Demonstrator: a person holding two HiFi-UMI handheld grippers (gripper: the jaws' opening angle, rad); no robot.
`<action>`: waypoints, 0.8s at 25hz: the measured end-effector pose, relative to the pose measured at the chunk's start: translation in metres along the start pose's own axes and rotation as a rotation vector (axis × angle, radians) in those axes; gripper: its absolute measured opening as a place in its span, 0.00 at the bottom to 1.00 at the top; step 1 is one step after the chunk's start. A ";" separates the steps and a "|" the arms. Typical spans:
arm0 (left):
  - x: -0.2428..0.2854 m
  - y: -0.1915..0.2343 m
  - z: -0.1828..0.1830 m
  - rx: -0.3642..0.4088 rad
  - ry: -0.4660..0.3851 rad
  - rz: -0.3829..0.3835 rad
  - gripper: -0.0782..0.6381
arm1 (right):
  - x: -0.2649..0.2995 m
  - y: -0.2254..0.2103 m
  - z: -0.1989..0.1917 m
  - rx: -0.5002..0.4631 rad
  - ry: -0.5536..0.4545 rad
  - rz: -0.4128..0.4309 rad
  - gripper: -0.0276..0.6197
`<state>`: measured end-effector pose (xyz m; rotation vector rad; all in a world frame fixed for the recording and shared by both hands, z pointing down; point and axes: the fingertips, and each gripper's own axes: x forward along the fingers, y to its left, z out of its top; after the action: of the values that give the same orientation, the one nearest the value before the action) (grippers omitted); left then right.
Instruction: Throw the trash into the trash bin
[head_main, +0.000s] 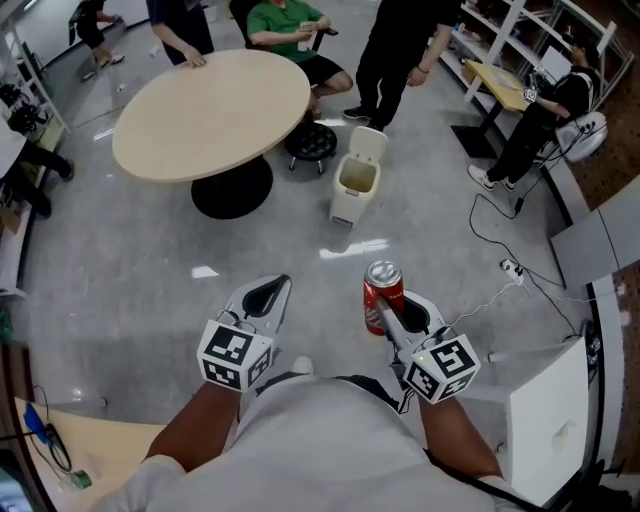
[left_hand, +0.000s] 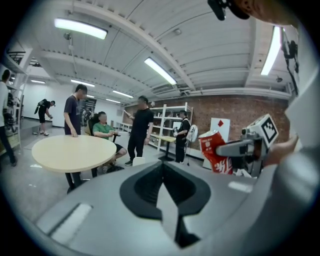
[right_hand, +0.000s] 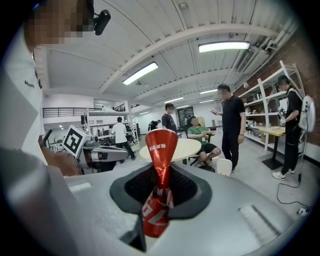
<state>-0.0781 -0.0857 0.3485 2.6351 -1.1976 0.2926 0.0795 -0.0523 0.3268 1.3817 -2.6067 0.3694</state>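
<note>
Right now my right gripper (head_main: 386, 316) is clamped on a red drink can (head_main: 382, 281). Its jaws pinch the can's crushed waist, and the can stands upright between them with its silver top facing up. My left gripper (head_main: 269, 294) is level with it, just off to the side. Its jaws are pressed together with nothing between them, and it does not touch the can.

Ahead of both grippers and well apart from them, the white trash bin (head_main: 343, 205) stands on the grey floor with its flip lid (head_main: 368, 142) tilted open. A black stool (head_main: 311, 141) sits just beside the bin. Next to that is the round beige table (head_main: 214, 110) on its black base. Several people sit or stand around the far side of the table. Off to the right, a white power strip (head_main: 511, 267) lies on the floor with its cable trailing.
</note>
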 end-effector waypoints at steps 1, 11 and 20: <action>0.005 0.006 0.003 0.001 0.001 -0.006 0.12 | 0.004 -0.004 0.006 0.000 -0.008 -0.013 0.16; 0.046 0.014 0.016 -0.028 -0.007 -0.082 0.12 | 0.004 -0.041 0.017 0.007 -0.017 -0.122 0.16; 0.086 0.020 0.028 -0.013 -0.009 -0.077 0.12 | 0.017 -0.089 0.018 0.033 -0.023 -0.137 0.16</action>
<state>-0.0353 -0.1683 0.3481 2.6660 -1.0942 0.2587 0.1432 -0.1194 0.3262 1.5731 -2.5167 0.3801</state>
